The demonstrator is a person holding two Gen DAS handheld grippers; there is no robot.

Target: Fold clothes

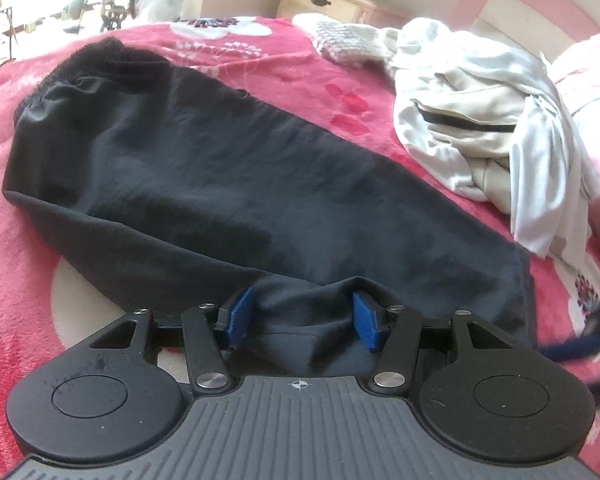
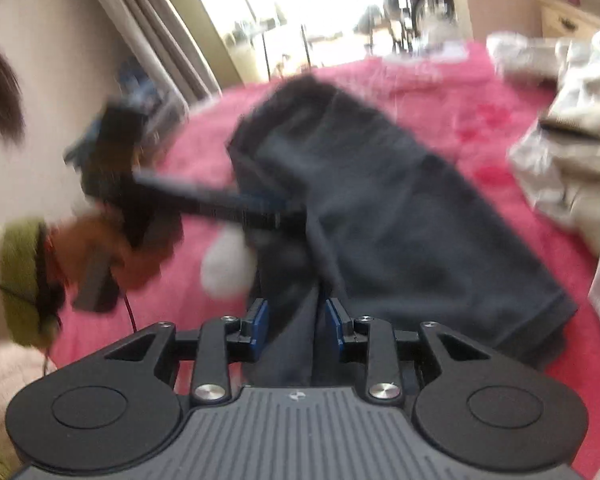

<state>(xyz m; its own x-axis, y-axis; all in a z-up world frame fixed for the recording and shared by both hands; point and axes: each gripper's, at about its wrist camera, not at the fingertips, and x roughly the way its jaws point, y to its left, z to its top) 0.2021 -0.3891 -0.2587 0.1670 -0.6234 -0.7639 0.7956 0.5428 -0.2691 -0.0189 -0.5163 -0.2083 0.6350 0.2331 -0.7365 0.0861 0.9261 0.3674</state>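
Note:
A black garment point(image 1: 204, 160) lies spread along the pink bedspread point(image 1: 16, 248). My left gripper point(image 1: 304, 316) is at its near hem; the blue pads point(image 1: 242, 312) stand apart with bunched black cloth between them. My right gripper point(image 2: 296, 320) has its blue pads point(image 2: 260, 320) close on either side of a raised fold of the black garment point(image 2: 400, 208); the view is blurred. The left gripper point(image 2: 260, 208) shows in the right wrist view, held by a hand at the left, reaching into the garment's near edge.
A heap of white and cream clothes point(image 1: 492, 120) lies at the right of the bed, also in the right wrist view point(image 2: 572, 140). A cream nightstand point(image 1: 324, 0) and a pink headboard point(image 1: 532, 4) stand behind. A bright window point(image 2: 300, 8) is beyond the bed.

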